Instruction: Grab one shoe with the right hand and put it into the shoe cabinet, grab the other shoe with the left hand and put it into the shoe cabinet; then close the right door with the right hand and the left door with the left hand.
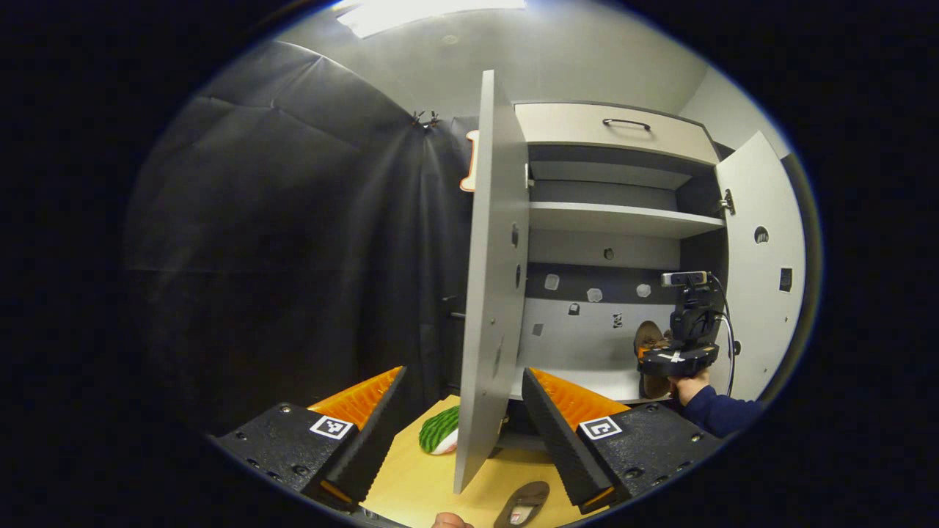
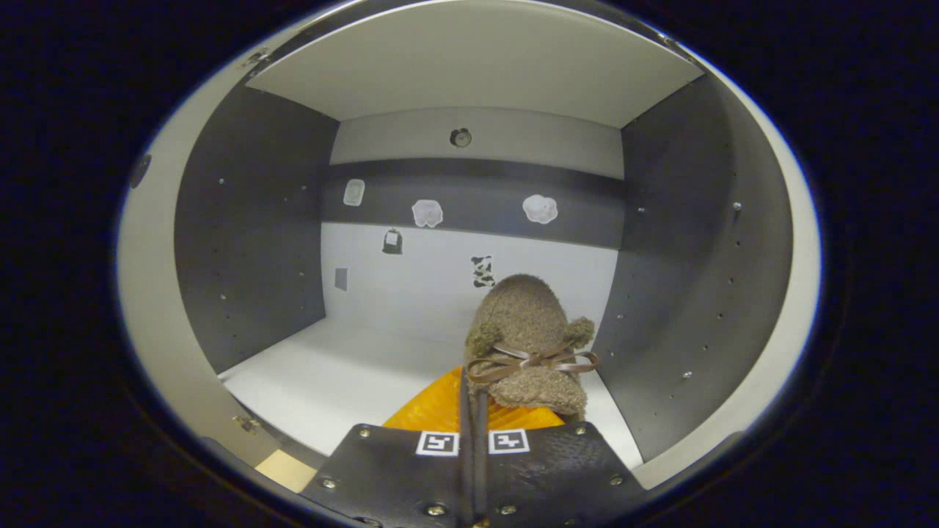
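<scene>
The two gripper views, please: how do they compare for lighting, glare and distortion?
Left gripper view: a ceiling light blows out at the top, the booth's cloth sits in deep shadow, and the fisheye bows the open left door. Right gripper view: even, soft light inside the cabinet, no glare, the held shoe sharp, walls curved.

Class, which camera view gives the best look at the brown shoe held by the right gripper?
The right gripper view: the shoe sits close and central, its fuzzy upper and bow clear, inside the cabinet. The left gripper view shows the shoe small and far off, partly behind the right gripper.
</scene>
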The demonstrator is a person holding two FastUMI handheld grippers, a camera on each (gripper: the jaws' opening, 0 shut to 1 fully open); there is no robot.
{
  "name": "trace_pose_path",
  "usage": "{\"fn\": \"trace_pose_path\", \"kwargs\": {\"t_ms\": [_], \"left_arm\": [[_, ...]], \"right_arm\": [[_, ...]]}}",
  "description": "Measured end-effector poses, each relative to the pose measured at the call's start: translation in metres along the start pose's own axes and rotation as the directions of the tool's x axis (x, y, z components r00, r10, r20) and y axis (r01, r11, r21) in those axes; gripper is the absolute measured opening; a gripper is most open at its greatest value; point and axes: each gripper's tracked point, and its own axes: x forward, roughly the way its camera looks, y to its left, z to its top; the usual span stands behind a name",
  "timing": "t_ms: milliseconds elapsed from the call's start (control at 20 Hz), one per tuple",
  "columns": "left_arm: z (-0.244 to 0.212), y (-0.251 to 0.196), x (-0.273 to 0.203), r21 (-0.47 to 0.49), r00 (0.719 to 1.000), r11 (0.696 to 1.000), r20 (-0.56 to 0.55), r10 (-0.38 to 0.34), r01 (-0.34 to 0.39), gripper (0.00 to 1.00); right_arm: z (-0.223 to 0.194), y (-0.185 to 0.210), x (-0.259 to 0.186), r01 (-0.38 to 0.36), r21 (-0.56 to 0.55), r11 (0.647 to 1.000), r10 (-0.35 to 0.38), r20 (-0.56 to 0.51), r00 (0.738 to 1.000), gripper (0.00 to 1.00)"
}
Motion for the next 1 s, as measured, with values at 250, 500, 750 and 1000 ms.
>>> {"fn": "trace_pose_path", "kwargs": {"t_ms": [250,500,750,1000], "left_arm": [[-0.010,0.027,-0.004,-0.022,0.996,0.996,-0.025,0.081,-0.081,0.93],[-0.019,0.041,-0.007,-0.016,0.990,0.991,-0.051,0.129,-0.130,0.96],[-0.023,0.042,-0.011,-0.016,0.988,0.989,-0.065,0.143,-0.145,0.96],[-0.020,0.032,-0.013,-0.013,0.990,0.991,-0.062,0.130,-0.131,0.93]], "right_arm": [[0.021,0.053,0.024,0.013,-0.058,0.998,-0.015,-0.035,0.999,0.01],[0.016,0.050,0.042,0.012,-0.054,0.998,-0.017,-0.089,0.996,0.01],[0.008,0.045,0.052,0.017,-0.011,1.000,-0.019,-0.140,0.990,0.02],[0.006,0.042,0.045,-0.008,0.004,1.000,0.008,-0.163,0.987,0.17]]}}
